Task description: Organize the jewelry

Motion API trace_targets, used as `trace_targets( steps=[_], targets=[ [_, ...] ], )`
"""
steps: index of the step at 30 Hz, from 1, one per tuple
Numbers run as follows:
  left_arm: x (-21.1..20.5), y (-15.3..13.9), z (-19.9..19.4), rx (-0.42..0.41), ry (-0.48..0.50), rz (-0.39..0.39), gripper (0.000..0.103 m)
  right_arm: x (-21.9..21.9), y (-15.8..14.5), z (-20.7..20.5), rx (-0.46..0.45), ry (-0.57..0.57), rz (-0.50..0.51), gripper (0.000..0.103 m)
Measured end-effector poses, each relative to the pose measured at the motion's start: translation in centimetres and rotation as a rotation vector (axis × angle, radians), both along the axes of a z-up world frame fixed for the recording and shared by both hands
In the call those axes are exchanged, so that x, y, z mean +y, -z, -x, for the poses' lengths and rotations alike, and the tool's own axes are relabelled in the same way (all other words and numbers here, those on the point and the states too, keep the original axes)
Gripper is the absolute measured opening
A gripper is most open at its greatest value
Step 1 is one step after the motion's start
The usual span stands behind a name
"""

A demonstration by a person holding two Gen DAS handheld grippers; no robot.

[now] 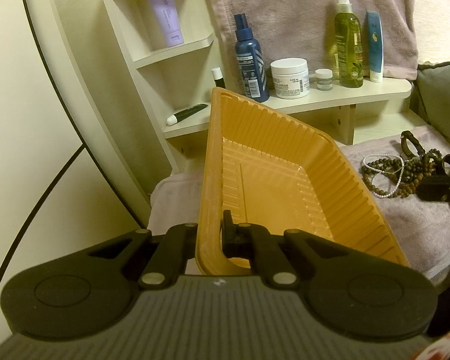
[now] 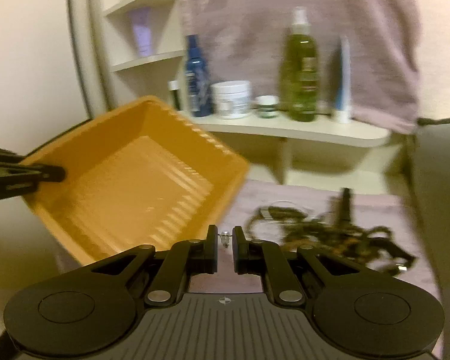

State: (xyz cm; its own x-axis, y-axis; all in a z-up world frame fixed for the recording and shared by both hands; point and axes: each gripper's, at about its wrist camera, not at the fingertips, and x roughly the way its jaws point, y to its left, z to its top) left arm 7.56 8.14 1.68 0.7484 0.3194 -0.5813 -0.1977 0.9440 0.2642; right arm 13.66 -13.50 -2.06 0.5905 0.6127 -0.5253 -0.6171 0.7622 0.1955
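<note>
The orange tray (image 1: 273, 180), tilted at frame centre, hangs from the left gripper (image 1: 216, 234), jaws pinching its rim. The bead tangle (image 2: 324, 231) sits lower right. The right gripper (image 2: 225, 237) pinches 1 tiny earring (image 2: 224, 236); best released low over the tray.

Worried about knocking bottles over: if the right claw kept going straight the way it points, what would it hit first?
Probably the purple towel just left of the jewelry pile, not the bottles. The right claw, pinching a small earring, points downward past the orange tray; blur leaves depth uncertain.
</note>
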Motion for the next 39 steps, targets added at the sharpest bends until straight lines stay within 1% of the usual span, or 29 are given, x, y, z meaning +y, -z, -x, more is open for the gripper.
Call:
trace_targets(
  steps=[4,8,19,24,26,28,29,33,39],
  targets=[
    [0.1,0.1,0.0,-0.001,0.0,0.001,0.004,2.1,0.3,-0.1,0.023,-0.077,-0.009,0.009],
    [0.2,0.1,0.0,-0.001,0.0,0.001,0.004,3.6,1.0,-0.5,0.063,-0.124,0.007,0.009],
    [0.2,0.1,-0.1,-0.001,-0.002,0.003,0.004,4.9,2.0,-1.2,0.107,-0.154,0.012,0.009],
    [0.2,0.1,-0.1,-0.001,-0.002,0.002,0.004,5.0,2.0,-1.4,0.115,-0.155,-0.012,0.011],
    [0.2,0.1,-0.1,0.0,-0.003,0.003,0.003,4.8,1.9,-1.3,0.104,-0.145,-0.012,0.015],
    [0.2,0.2,-0.2,0.002,-0.006,0.002,0.003,4.6,1.7,-1.3,0.099,-0.135,-0.012,0.032],
    [0.2,0.2,-0.2,0.003,-0.007,0.003,0.003,4.4,1.7,-1.2,0.1,-0.129,-0.017,0.035],
    [0.2,0.2,-0.1,0.002,-0.007,0.002,0.003,3.0,1.2,-1.0,0.091,-0.081,-0.02,0.036],
    [0.2,0.2,-0.1,0.002,-0.008,0.003,0.003,-0.3,1.3,-0.5,0.084,0.048,-0.004,0.036]
  ],
)
